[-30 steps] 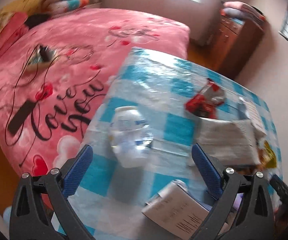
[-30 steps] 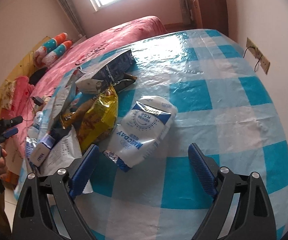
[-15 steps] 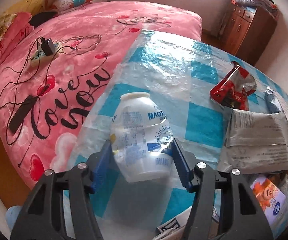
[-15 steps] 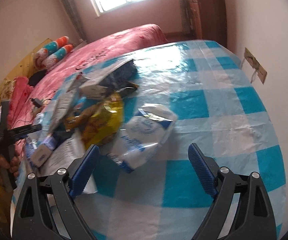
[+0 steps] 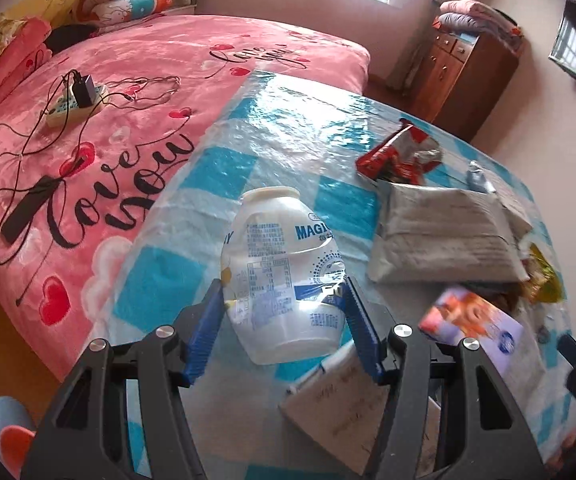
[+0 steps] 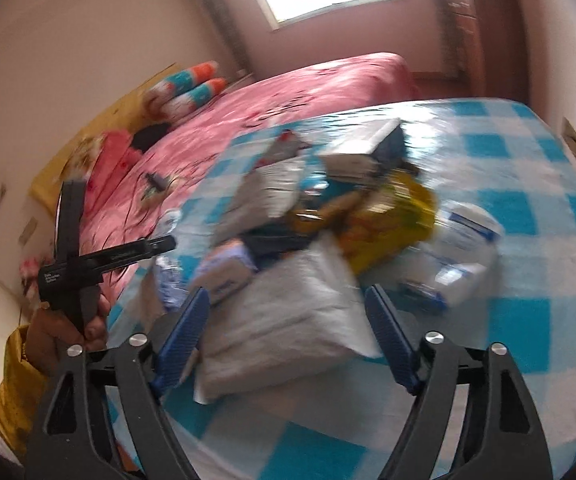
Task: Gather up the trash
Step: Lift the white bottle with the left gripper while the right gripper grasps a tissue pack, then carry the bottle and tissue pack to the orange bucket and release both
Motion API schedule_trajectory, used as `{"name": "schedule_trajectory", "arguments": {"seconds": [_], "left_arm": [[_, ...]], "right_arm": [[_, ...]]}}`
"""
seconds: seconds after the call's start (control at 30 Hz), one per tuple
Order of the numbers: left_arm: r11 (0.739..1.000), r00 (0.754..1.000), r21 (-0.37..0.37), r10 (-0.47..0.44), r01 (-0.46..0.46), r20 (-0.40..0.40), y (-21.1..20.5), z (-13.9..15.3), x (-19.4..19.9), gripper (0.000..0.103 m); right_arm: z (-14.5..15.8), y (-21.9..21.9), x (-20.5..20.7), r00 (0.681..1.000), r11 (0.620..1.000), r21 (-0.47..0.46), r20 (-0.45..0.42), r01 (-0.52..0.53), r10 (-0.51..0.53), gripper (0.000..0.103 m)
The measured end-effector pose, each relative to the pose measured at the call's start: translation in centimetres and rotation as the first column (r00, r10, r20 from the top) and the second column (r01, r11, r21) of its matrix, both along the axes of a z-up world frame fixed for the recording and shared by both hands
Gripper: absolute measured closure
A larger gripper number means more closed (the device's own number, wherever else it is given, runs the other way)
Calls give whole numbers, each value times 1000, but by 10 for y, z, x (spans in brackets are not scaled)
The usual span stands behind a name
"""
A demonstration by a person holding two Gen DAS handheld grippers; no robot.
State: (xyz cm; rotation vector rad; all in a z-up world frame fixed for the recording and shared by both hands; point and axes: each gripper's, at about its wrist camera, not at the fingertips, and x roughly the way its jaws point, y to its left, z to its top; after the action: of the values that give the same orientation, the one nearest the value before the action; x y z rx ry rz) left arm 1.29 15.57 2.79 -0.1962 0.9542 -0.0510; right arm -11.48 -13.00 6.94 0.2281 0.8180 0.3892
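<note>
A crushed white plastic bottle (image 5: 284,272) with blue print lies on the blue-and-white checked table (image 5: 288,120). My left gripper (image 5: 283,284) is shut on it, both blue pads pressed to its sides. In the blurred right wrist view my right gripper (image 6: 288,289) hangs over the trash pile with its jaws closing. A grey-white bag (image 6: 288,328) lies between them, and the pads do not touch it. Around it are a yellow snack bag (image 6: 387,224) and a white-and-blue pouch (image 6: 463,248). A person's hand (image 6: 68,328) holds the left gripper at the left of that view.
More trash lies right of the bottle: a red wrapper (image 5: 399,156), a grey parcel bag (image 5: 443,236), a purple-and-white pack (image 5: 483,324) and a paper box (image 5: 347,408). A pink bed (image 5: 128,80) with a power strip (image 5: 72,100) borders the table's left edge. A wooden cabinet (image 5: 459,68) stands behind.
My left gripper moved in on the bottle and went from wide open to shut on it. My right gripper swung left from the white-and-blue pouch to over the grey-white bag, its jaws narrowing.
</note>
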Motion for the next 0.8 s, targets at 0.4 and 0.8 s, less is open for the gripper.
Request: {"name": "schedule_trajectory", "arguments": {"seconds": [0.4,0.8], "left_arm": [[999,999,-45,4,-2,48,22,14,-44,43],[997,998,-80,-10,15,58,47,11,-89,43]], "right_arm": [[-23,90,50,984,962,-208,-56,-174,166,33],[-28,95,41,991,953,-273,-37,-130,125,49]]}}
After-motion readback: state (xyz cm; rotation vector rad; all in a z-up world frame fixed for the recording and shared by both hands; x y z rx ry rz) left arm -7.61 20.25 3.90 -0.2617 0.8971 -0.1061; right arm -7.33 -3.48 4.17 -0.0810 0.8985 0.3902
